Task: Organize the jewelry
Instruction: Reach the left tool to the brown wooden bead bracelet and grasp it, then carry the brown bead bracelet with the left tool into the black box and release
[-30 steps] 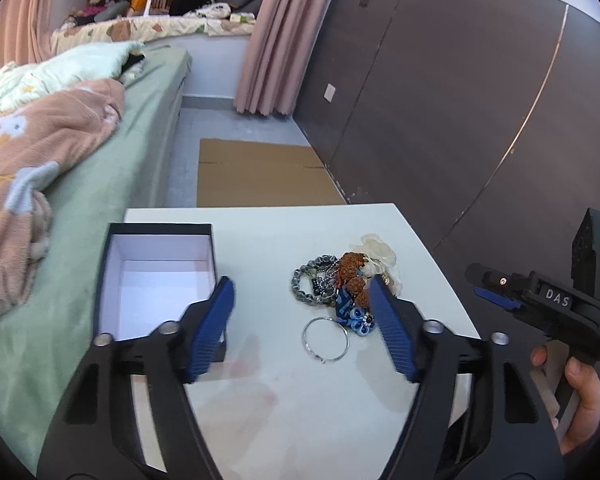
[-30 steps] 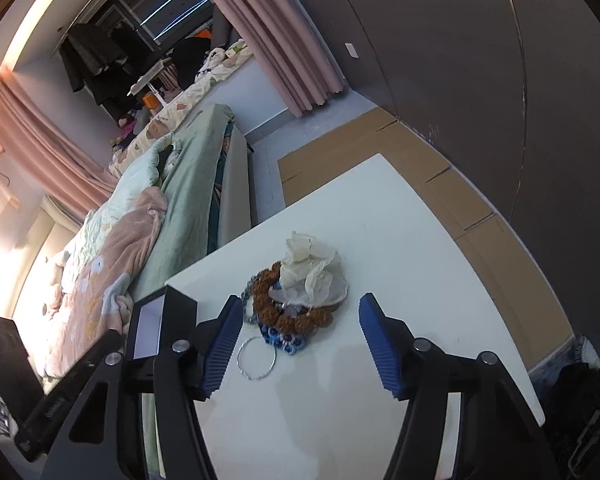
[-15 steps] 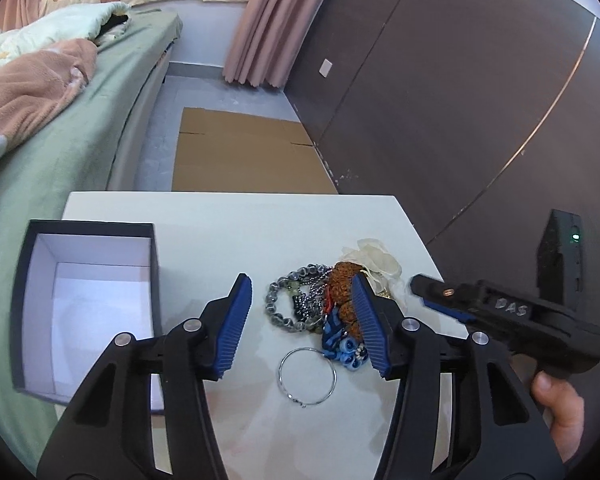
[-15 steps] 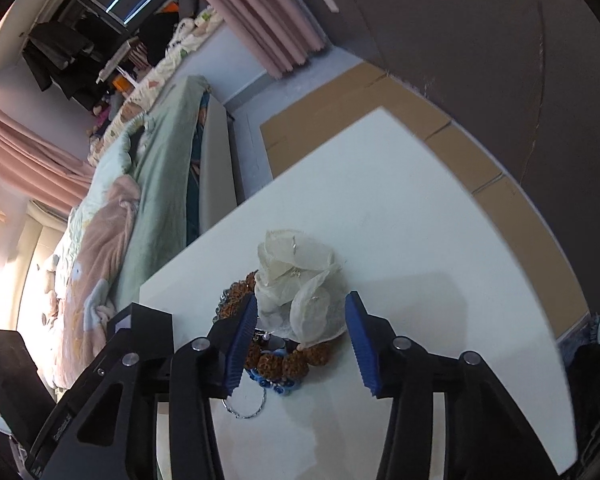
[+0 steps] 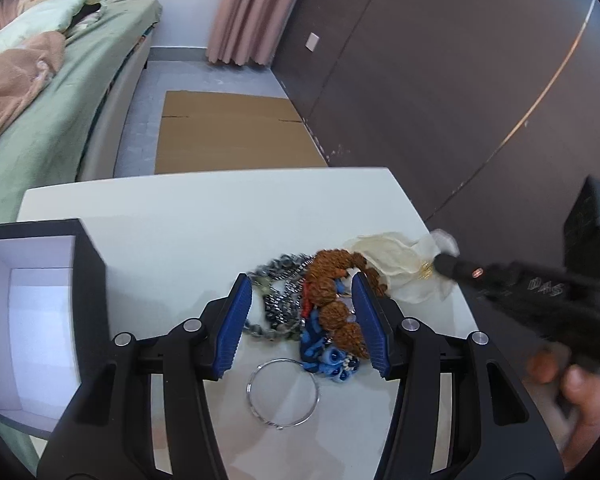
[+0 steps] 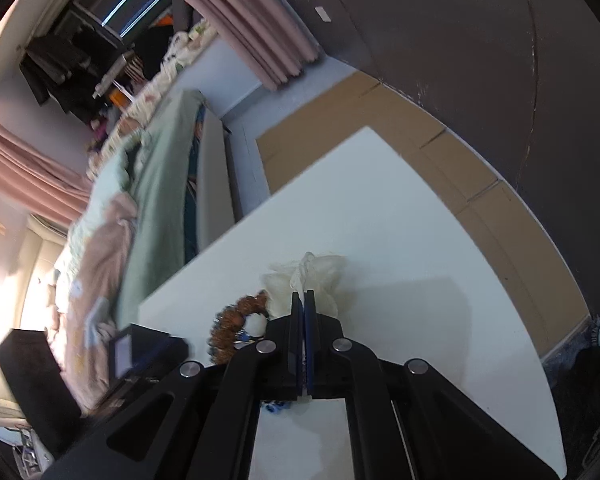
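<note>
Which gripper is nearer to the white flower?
Right. The right gripper is shut on the white flower; the left gripper straddles the bead pile beside it.

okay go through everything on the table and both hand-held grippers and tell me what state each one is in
Left hand-held gripper: open, jaws straddling the jewelry pile.
Right hand-held gripper: shut on the white organza pouch.
Black box: open, no lid, nothing visible inside.
Brown bead bracelet: lying in the pile, tangled with the others.
Grey bead bracelet: lying in the pile.
Blue bead piece: lying at the pile's near edge.
Silver ring bangle: flat on the table, loose.
</note>
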{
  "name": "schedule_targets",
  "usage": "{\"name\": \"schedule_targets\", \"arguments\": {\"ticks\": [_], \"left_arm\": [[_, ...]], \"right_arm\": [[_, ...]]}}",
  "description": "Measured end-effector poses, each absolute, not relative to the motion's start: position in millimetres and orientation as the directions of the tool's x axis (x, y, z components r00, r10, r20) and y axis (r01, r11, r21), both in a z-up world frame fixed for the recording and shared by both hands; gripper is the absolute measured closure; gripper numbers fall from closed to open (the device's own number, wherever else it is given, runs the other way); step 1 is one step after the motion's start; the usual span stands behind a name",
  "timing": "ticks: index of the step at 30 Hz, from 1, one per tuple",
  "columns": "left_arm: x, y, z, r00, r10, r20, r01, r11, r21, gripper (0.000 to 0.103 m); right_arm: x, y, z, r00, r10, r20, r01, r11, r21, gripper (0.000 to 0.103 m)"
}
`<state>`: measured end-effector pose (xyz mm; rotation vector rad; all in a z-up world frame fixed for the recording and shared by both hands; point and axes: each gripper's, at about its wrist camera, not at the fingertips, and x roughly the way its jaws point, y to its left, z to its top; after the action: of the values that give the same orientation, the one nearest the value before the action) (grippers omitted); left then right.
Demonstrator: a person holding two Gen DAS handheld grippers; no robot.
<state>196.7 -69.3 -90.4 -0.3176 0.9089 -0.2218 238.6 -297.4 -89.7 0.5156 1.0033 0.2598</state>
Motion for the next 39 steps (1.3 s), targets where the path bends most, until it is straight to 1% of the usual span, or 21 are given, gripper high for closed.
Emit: {"name": "schedule_targets", "arguments": {"ticks": [5,6,10,11,13,16,24,28,39], "left_arm": [[198.2,-87.3,-100.4,0.571,-0.323,-0.755,0.086,0.938,-0.336,0.05],[199.3,-89.9,-101.8,0.565,-0.323,-0.759,0.088,0.939,-0.334,0.052],[205.2,-97.2,-106.8,0.537,-0.304,-0.786,0.095,0.948,-0.302,0.067],[208.4,-97.6,-107.8,0.525,-0.304,-0.795,0.098,0.949,-0.298,0.074],[211.4,-95.7,-107.9,0.516,-0.302,-0.801,0.093,0.95,-0.298,0.076],[211.2,-90.4,-100.0,0.543,-0.289,-0.789,0.101,0.955,-0.28,0.084],[196.9,-77.7,-67.1,0.597,-0.357,-0.718,0.147,0.929,-0.339,0.085],[183.9,-69.8,-49.5,0.626,-0.389,-0.676,0.166,0.913,-0.372,0.085],[153.9,-9.3,-15.5,0.706,-0.36,-0.609,0.109,0.906,-0.41,0.085]], "right_arm": [[232.2,-312.6,-72.4,0.559,0.454,-0.694,0.02,0.829,0.558,0.102],[231.5,-316.4,-69.7,0.565,0.457,-0.687,0.023,0.824,0.566,0.102],[229.4,-327.0,-65.6,0.575,0.46,-0.677,0.041,0.81,0.585,0.102],[229.3,-328.4,-64.3,0.577,0.459,-0.676,0.044,0.808,0.587,0.102],[228.7,-329.0,-62.7,0.578,0.461,-0.673,0.043,0.807,0.589,0.102],[227.3,-330.0,-62.6,0.579,0.456,-0.675,0.043,0.81,0.584,0.102],[223.5,-322.3,-59.2,0.579,0.457,-0.675,0.028,0.816,0.577,0.102],[218.5,-313.5,-53.5,0.588,0.477,-0.653,-0.009,0.811,0.585,0.102],[205.7,-272.2,-38.6,0.594,0.561,-0.576,-0.137,0.777,0.615,0.102]]}}
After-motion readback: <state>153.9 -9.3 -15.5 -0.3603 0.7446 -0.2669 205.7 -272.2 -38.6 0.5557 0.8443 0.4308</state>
